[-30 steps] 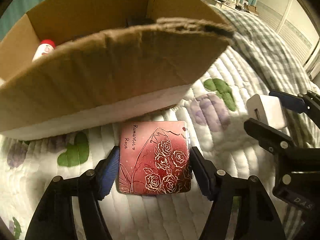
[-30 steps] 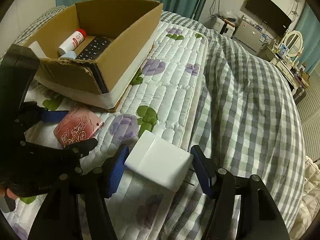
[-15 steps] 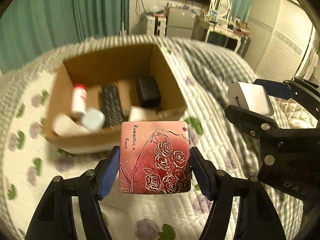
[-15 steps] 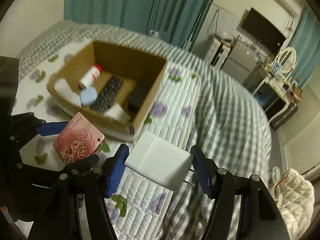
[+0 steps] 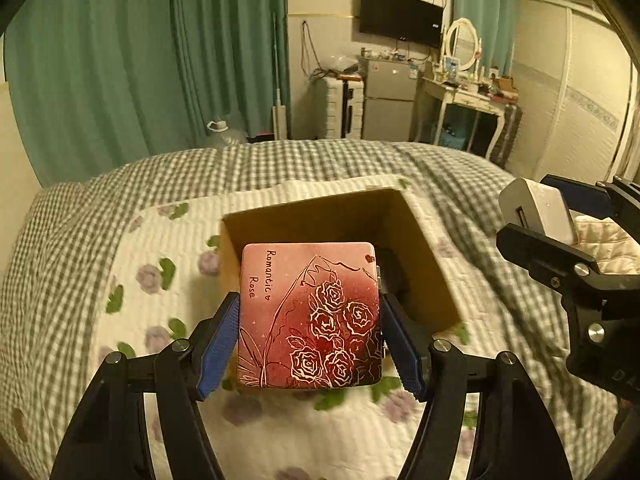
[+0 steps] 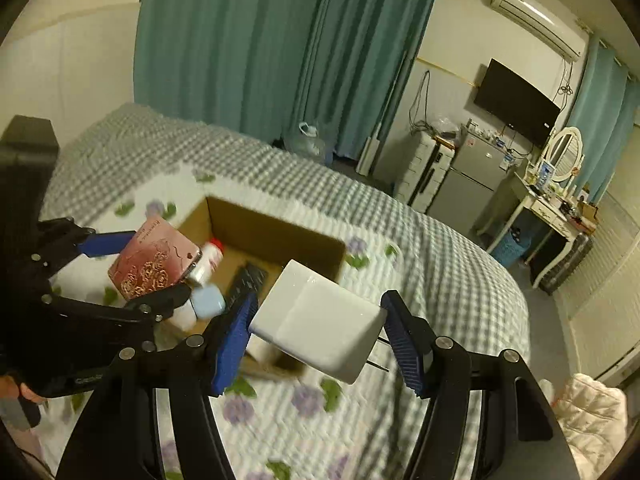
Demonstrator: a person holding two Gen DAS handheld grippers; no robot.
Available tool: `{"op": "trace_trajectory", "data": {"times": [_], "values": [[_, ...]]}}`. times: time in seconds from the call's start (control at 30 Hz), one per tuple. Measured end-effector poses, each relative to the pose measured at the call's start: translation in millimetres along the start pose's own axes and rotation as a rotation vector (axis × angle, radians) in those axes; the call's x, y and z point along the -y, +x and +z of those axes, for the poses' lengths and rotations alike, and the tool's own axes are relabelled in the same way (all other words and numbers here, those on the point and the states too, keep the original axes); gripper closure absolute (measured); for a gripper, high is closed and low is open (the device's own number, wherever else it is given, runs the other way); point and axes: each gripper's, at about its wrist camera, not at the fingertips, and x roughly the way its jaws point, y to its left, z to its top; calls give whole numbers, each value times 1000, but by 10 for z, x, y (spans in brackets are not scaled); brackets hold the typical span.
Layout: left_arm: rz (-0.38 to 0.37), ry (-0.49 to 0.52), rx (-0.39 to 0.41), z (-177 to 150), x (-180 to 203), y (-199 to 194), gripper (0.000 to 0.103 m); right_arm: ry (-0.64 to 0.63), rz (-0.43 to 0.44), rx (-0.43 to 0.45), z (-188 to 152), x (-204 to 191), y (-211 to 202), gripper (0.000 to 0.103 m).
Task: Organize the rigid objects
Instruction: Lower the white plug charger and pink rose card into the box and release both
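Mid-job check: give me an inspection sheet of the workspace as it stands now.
Surface: bed, checked cover with floral quilt on top.
Job's things: cardboard box on quilt, holding red-capped bottle, dark remote, pale blue item.
Clutter: nothing seen.
Grippers: left gripper shut on pink rose case; right gripper shut on white charger; both above the box.
Cables: wires under wall TV.
Surroundings: teal curtains, small fridge, vanity.

A pink-to-red case (image 5: 309, 316) bears pale outlined roses; the charger (image 6: 316, 326) is white; brown cardboard box (image 6: 276, 236); grey-checked bedspread (image 5: 120, 184); teal curtains (image 6: 248, 44).
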Motion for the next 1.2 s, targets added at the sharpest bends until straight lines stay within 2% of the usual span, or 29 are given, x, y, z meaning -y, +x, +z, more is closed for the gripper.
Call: {"op": "trace_trajectory", "data": {"times": [0.17, 0.3, 0.53, 0.67, 0.93, 1.2], "values": [[4, -1, -63, -41, -92, 428, 33, 1, 17, -20, 61, -122, 471, 39], [-1, 7, -96, -95, -56, 731, 33, 47, 33, -56, 9, -54, 807, 39], [-11, -27, -142, -89, -50, 999, 31, 67, 33, -70, -86, 34, 1080, 39], [32, -52, -109, -46, -132, 935, 28, 81, 33, -85, -123, 53, 1165, 39], [75, -59, -47, 187, -407, 681, 28, 93, 34, -84, -26, 15, 1179, 39], [105, -66, -30, 191, -645, 696, 28, 108, 87, -156, 13, -296, 1750, 39]]}}
